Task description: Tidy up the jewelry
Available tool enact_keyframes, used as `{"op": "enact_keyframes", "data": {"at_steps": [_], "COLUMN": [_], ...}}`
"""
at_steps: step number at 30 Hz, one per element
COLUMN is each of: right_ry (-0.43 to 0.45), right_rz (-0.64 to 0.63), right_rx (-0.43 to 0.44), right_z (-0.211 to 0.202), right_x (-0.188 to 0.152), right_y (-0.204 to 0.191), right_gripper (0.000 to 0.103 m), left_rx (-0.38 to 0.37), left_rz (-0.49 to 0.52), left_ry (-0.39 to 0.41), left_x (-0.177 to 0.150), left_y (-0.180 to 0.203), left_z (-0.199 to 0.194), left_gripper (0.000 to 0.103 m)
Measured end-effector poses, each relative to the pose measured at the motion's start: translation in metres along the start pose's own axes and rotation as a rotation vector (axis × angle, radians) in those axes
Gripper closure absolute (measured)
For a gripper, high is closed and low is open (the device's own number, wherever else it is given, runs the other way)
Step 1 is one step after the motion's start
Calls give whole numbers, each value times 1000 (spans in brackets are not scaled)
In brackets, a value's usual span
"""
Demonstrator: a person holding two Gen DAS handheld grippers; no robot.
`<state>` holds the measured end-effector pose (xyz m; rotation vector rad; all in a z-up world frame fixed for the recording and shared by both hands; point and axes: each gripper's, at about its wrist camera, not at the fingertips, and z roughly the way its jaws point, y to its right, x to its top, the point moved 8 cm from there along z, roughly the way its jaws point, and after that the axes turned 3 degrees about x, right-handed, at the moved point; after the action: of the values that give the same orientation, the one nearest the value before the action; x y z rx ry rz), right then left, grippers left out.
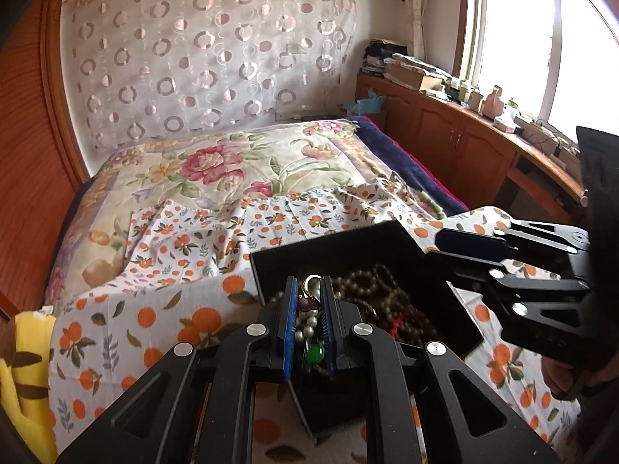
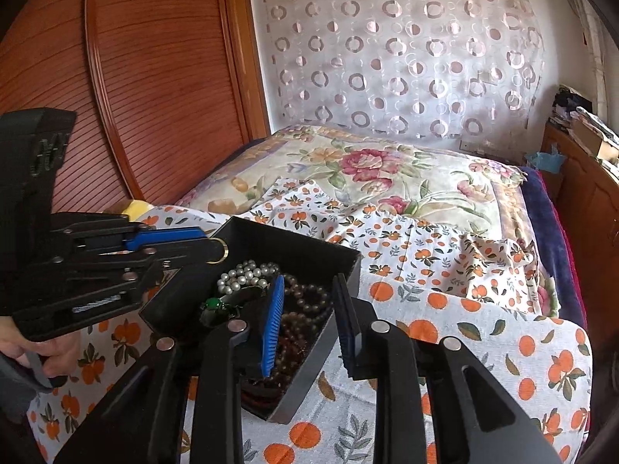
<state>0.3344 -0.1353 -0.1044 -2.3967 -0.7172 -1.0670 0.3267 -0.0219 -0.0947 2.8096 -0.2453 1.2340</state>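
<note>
A black open jewelry box (image 1: 387, 241) (image 2: 309, 255) sits on the bed's orange-print cloth. It holds a white pearl strand (image 2: 243, 274), brown bead necklaces (image 1: 387, 290) (image 2: 305, 309) and a green stone piece (image 2: 212, 303). My left gripper (image 1: 309, 301) is over the box's near side, shut on a gold ring (image 1: 311, 284); the ring also shows at its tip in the right wrist view (image 2: 220, 250). Pearls and the green stone (image 1: 314, 353) lie below its jaws. My right gripper (image 2: 309, 301) is open, its jaws straddling the box's right wall; it shows in the left wrist view (image 1: 456, 245).
The bed carries a floral quilt (image 1: 240, 166) and an orange-print cloth (image 1: 154, 309). A wooden wardrobe (image 2: 154, 77) stands left. A wooden cabinet (image 1: 464, 135) with clutter runs under the window on the right. A yellow cloth (image 1: 27, 379) lies at the bed's left edge.
</note>
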Motion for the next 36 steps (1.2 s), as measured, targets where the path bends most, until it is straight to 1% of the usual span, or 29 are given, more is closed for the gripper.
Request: {"op": "enact_keyframes", "data": {"at_steps": [5,10,12,13,16,18,19,21,22,23,24,25,26,27,28,29,31,32,34,36], "right_ry": [9,14,17,18,17,14,13,14,15,17,20,26,34,40,48,61,83,101,132,157], "right_rz": [9,-6,-12,-12,-10,-10,-10,-6,-3,0,2,3,3,3,4,8,17,24,38,44], "right_rx": [-25,-42,-51,-54,-62,-68,-70,-73,-74,-75,-75,-80,-88,-95,-104,-119,-137,-146,-153,-166], "right_z": [-3,-9,-13,-16,-24,-29,-32,-39,-43,-46,-51,-57,-62,-67,-72,-80,-92,-101,-116,-131], "right_x": [3,6,6,6,1,-5,-8,-14,-17,-20,-25,-28,-31,-33,-35,-38,-42,-44,-48,-53], "right_y": [5,1,0,-2,-6,-8,-9,-14,-16,-19,-23,-26,-29,-31,-33,-37,-39,-42,-46,-51], "right_gripper": [75,75,75,75,75,75,75,75,75,75,71,62,56,46,38,34,20,16,6,3], "left_rx": [4,1,5,10,13,17,20,25,31,36,41,50,58,67,76,82,94,103,119,132], "left_rz": [0,-10,-9,-10,-24,-38,-41,-49,-55,-58,-60,-61,-62,-64,-67,-70,-81,-82,-83,-79], "left_ry": [0,12,15,23,35,47,54,64,66,69,74,78,81,83,86,90,96,99,110,125], "left_x": [7,6,6,4,-3,-9,-12,-19,-22,-26,-29,-34,-37,-40,-44,-47,-55,-59,-66,-73], "left_y": [2,3,3,2,1,0,-1,-1,-2,-2,-1,-1,0,0,0,0,0,0,2,3], "left_z": [8,2,-1,-6,-20,-32,-38,-49,-56,-61,-66,-73,-78,-84,-91,-96,-108,-114,-125,-137], "left_gripper": [92,91,82,80,68,49,45,32,28,21,15,13,11,9,8,8,8,8,8,8]}}
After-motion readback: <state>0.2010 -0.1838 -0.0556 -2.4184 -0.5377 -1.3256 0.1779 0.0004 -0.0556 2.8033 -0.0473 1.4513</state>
